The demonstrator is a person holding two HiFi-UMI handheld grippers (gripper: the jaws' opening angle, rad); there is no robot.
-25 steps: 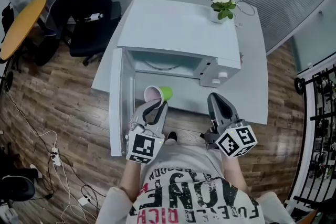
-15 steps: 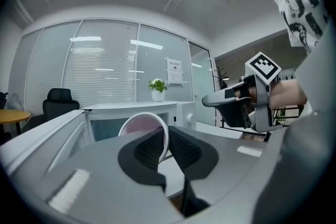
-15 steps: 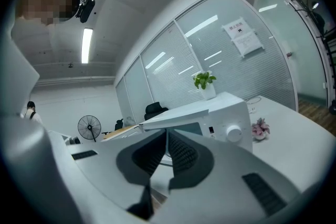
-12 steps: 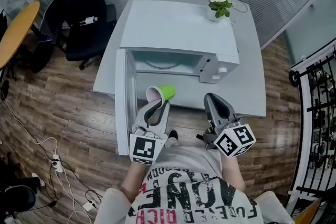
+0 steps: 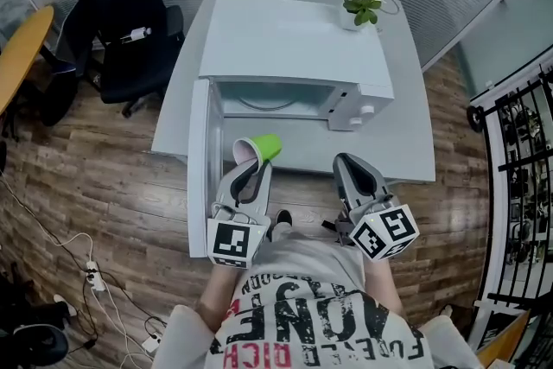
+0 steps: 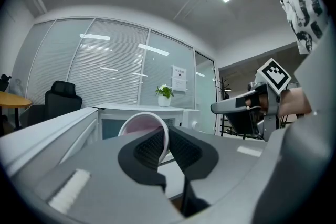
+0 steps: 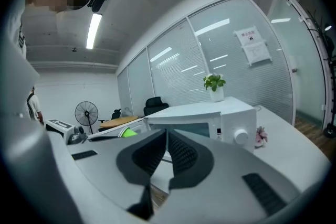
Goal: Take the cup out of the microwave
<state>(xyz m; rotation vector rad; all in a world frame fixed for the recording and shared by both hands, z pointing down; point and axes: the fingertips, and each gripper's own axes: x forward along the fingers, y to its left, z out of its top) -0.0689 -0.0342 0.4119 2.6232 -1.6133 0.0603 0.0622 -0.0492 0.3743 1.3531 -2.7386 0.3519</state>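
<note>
A green cup (image 5: pixel 258 150) with a pale pink inside lies tilted on its side in my left gripper (image 5: pixel 251 170), just in front of the open white microwave (image 5: pixel 294 47). The left gripper view shows the cup's rim (image 6: pixel 140 124) pinched between the two black pads (image 6: pixel 149 148), mouth turned toward the camera. The microwave's door (image 5: pixel 200 160) hangs open to the left and the cavity looks empty. My right gripper (image 5: pixel 351 169) hovers over the table's front edge below the control panel, jaws together with nothing in them. Its own view shows the right gripper (image 7: pixel 166 140), with the cup's green side (image 7: pixel 127 132) at left.
The microwave stands on a grey table (image 5: pixel 406 143) with a potted plant (image 5: pixel 359 3) behind it. A black office chair (image 5: pixel 121 4) is at the back left, cables (image 5: pixel 95 272) lie on the wooden floor, and a black rack (image 5: pixel 518 186) is at right.
Both grippers have drawn back a little from the microwave. The cup has come with the left gripper and rolled slightly, showing more of its green side.
</note>
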